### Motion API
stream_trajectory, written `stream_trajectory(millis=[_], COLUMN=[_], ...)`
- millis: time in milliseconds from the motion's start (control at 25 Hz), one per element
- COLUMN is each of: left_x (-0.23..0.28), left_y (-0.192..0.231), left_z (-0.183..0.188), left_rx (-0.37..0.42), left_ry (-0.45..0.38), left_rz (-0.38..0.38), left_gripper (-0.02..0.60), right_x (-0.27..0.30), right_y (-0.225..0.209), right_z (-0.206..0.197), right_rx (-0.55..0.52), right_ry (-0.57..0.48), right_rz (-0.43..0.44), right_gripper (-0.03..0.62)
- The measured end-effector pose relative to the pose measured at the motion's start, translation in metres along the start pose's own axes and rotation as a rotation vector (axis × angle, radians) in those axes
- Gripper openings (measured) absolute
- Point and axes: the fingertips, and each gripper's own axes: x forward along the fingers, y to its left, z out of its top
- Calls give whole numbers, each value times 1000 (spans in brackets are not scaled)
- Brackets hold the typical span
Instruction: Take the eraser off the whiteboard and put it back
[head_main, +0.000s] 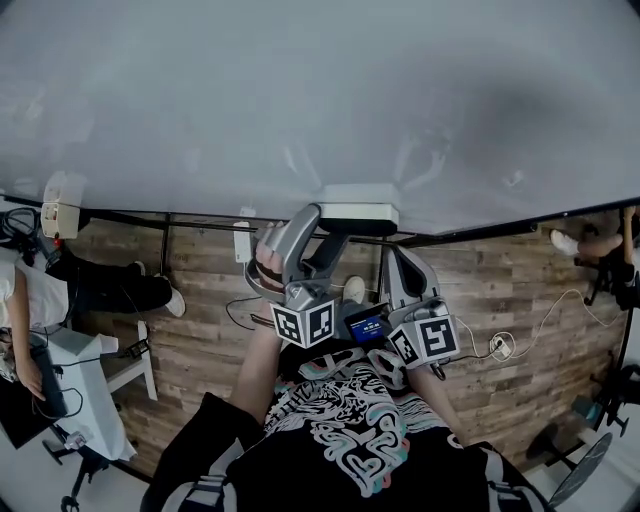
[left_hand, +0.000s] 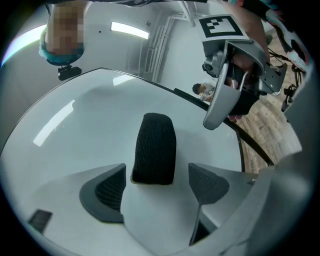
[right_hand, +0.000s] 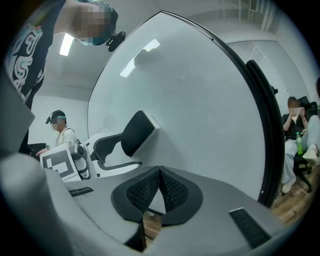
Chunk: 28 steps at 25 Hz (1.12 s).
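1. the eraser is stuck on the whiteboard, in the middle of the left gripper view. its back is black and ribbed.
2. the left gripper has its two jaws spread wide, one on each side of the eraser's near end. the pads do not touch it. a small gap shows on both sides.
3. the head view shows the eraser only as a pale block at the board's lower edge, in the middle of the frame. the left gripper's tip is just under it. you cannot see the gaps from there.
4. the right gripper view shows the eraser from the side, left of the middle. it has a black top and a white edge flat against the board, and a jaw of the left gripper is beside it.
5. the right gripper has its jaws pressed together with nothing between them. it is near the board but apart from the eraser.
6. the head view shows a wood floor under the board and a white cable at the lower right.
7. the right gripper view shows a seated person at the right edge.
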Motion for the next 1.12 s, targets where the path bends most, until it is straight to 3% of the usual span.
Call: stream_trajectory(millis=[640,760,840,1120], left_x=[9,6,7,6], left_y=[1,5,6,8], left_z=[8,9,9,8], left_rx=[56,69,83,90], left_ry=[-27,-30,-31,-18], left_rz=[22,38,47,47], left_gripper=[371,330,269,264], right_x=[2,0,0,-2], right_y=[-13,-12,-14,-12], right_z=[-1,-1,-1,0], right_rx=[7,7,8,6], right_ry=[3,5,6,0], right_rz=[-9,-11,-13,-14], right_gripper=[14,15,15,14])
